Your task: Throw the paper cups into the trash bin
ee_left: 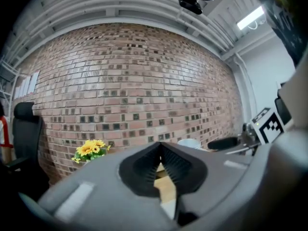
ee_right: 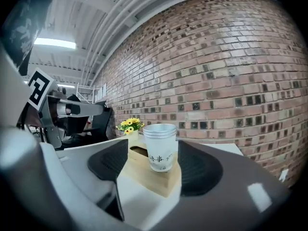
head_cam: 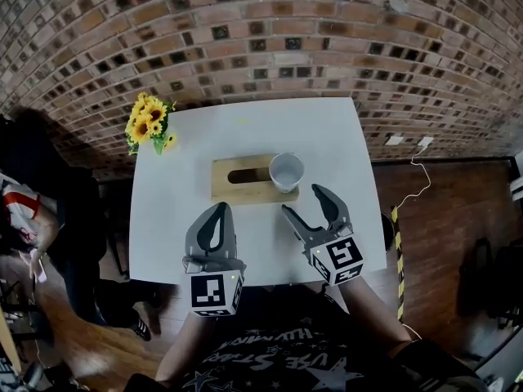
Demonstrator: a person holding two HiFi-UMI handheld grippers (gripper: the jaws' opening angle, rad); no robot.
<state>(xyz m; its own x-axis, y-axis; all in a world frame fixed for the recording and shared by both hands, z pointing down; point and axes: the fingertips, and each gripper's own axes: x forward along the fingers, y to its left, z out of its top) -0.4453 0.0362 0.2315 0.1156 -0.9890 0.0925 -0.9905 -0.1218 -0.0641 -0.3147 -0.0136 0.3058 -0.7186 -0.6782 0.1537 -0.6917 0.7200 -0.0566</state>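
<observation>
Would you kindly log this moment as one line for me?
left gripper: shut, empty | right gripper: open, empty | paper cups: on wooden box, ahead of right gripper

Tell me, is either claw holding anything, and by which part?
Nothing is held. The left claw is shut and empty; the right claw is open, short of the paper cups on the wooden box.

Paper cups (head_cam: 286,171) upright on slotted wooden box (head_cam: 245,180).
White with dark printed lettering, looks like a nested stack. Stands at the box's right end beside the slot, mouth up.
</observation>
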